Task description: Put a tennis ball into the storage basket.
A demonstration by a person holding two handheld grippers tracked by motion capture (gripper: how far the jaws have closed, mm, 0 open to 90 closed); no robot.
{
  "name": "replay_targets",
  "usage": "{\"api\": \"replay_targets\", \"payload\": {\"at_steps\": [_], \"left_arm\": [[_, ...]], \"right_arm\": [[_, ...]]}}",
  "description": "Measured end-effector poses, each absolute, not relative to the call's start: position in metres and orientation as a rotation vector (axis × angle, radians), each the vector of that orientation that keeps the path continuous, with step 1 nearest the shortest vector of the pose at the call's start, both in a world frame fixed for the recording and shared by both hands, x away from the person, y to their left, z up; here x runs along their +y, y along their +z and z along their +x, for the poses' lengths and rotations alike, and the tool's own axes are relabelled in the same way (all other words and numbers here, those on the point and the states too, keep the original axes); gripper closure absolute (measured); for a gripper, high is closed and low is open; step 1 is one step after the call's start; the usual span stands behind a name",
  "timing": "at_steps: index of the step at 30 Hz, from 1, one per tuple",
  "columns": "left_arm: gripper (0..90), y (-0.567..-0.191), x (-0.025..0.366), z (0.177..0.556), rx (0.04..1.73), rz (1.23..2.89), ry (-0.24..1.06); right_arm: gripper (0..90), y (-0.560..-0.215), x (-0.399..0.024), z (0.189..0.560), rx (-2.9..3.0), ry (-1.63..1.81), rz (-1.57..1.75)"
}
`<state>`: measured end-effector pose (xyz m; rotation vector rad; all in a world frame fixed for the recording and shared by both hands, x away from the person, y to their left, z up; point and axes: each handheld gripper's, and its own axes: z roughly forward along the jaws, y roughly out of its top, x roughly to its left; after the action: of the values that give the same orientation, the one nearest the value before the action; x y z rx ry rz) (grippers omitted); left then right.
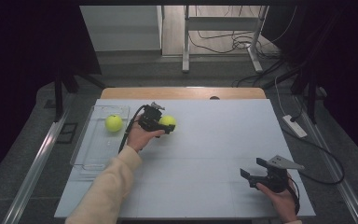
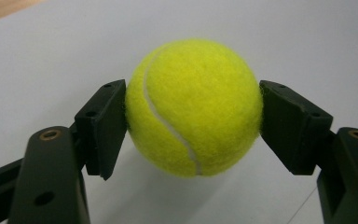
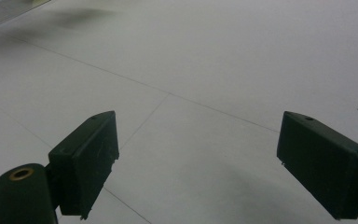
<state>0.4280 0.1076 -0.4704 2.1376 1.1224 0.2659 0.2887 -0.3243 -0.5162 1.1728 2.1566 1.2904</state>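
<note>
The left hand-held gripper [image 2: 193, 116] grasps a tennis ball [image 2: 193, 107] near the desk's [image 1: 205, 154] far edge. A second ball [image 1: 113, 122] lies in a clear tray [image 1: 89, 158] at the left edge. The right hand-held gripper [image 3: 198, 163] is released, near the front right corner.

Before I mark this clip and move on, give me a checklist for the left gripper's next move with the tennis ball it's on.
1. Left gripper jaws on both sides of the tennis ball: ok, both pads touch it.
2. Ball lifted off the table: cannot tell.
3. Clear tray has room: ok, one other ball sits at its far end.
4. Path from ball to tray: ok, nothing lies between.
5. Right gripper out of the way: ok, open, at the near right.
</note>
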Motion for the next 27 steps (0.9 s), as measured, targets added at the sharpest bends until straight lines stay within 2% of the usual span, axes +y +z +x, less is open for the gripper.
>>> {"api": "replay_targets", "payload": {"at_steps": [9, 27], "left_arm": [[28.2, -0.461, 0.115, 0.421, 1.098, 2.096, 0.31], [28.2, -0.446, 0.124, 0.41, 1.061, 2.041, 0.311]], "right_arm": [[12.4, -0.516, -0.324, 0.289, 2.155, 1.29, 1.173], [12.5, -0.516, -0.325, 0.289, 2.149, 1.291, 1.176]]}}
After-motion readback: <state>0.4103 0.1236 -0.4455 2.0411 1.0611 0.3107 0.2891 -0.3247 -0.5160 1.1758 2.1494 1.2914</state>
